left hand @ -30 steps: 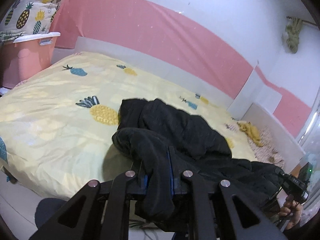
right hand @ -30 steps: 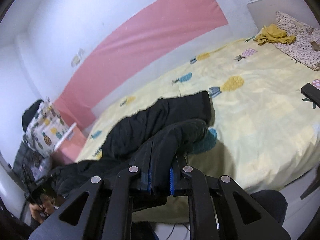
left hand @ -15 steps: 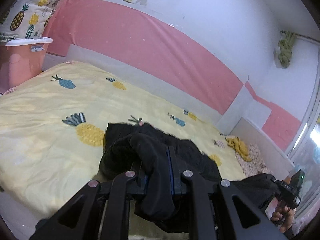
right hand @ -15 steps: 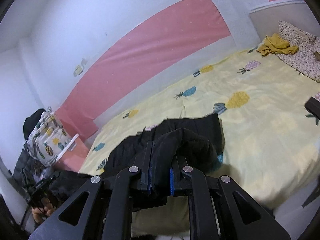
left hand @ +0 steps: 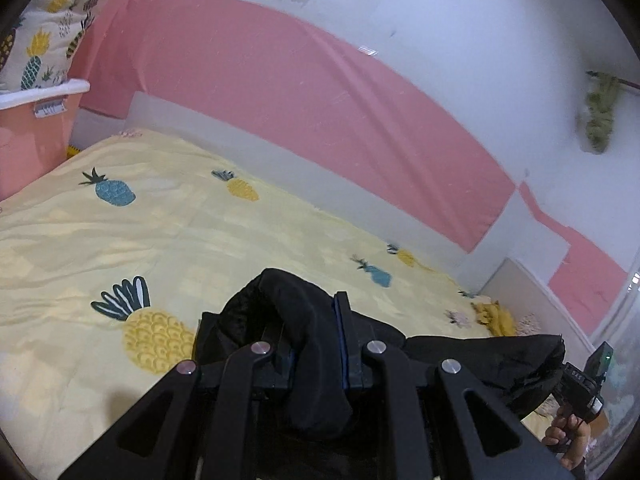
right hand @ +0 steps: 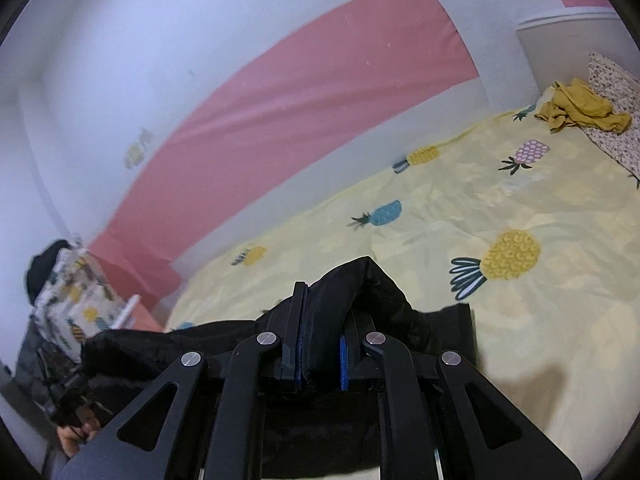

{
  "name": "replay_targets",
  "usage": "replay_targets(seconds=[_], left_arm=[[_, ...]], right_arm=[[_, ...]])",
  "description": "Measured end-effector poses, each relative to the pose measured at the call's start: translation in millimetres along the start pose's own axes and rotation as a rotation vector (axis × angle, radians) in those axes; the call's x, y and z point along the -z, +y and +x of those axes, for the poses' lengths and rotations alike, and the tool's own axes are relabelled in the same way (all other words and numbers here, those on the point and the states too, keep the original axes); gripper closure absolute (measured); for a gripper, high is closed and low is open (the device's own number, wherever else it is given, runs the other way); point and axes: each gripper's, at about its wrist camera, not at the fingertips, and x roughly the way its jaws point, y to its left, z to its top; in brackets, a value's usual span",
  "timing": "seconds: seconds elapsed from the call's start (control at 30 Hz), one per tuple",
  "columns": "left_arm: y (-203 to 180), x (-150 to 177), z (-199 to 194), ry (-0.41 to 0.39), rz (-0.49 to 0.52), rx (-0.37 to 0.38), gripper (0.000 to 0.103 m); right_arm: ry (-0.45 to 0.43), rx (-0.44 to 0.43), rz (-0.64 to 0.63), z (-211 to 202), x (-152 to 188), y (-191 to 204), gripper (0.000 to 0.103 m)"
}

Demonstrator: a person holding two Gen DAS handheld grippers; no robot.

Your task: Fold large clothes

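Observation:
A large black garment [left hand: 472,356] hangs stretched between my two grippers, lifted above the near edge of the bed. My left gripper [left hand: 316,320] is shut on one bunched end of it. My right gripper [right hand: 324,312] is shut on the other bunched end [right hand: 360,280]. In the left wrist view the right gripper [left hand: 580,380] shows at the far right with the hand that holds it. In the right wrist view the garment [right hand: 160,344] runs left toward the other hand. Most of the garment hangs below the jaws and is hidden.
The bed has a yellow pineapple-print sheet [left hand: 120,240]. A pink bin [left hand: 28,136] stands at its left end. A yellow cloth [right hand: 580,108] and a floral pillow [right hand: 616,116] lie at the right end. A pink and white wall [left hand: 320,100] runs behind.
Both grippers have lifted the black garment off the sheet and pulled it back toward the near edge. Far less of it rests on the bed than before.

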Motion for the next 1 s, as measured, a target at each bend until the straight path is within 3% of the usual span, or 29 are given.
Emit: replay_targets(seconds=[0.13, 0.33, 0.57, 0.73, 0.83, 1.0], left_arm=[[12, -2, 58, 0.07, -0.012, -0.067, 0.087], [37, 18, 139, 0.187, -0.016, -0.157, 0.087], [54, 39, 185, 0.232, -0.01, -0.187, 0.081], [57, 46, 191, 0.214, -0.025, -0.166, 0.08], [58, 40, 186, 0.227, -0.038, -0.15, 0.078], [55, 22, 170, 0.247, -0.079, -0.113, 0.066]], right_arm=[[0.08, 0.077, -0.006, 56, -6, -12, 0.091], [0.227, 0.184, -0.028, 145, 12, -44, 0.09], [0.326, 0.225, -0.045, 200, 37, -66, 0.09], [0.347, 0.185, -0.007, 213, 49, -79, 0.087], [0.323, 0.143, 0.027, 199, 43, -83, 0.085], [0.249, 0.071, 0.074, 165, 22, -77, 0.072]])
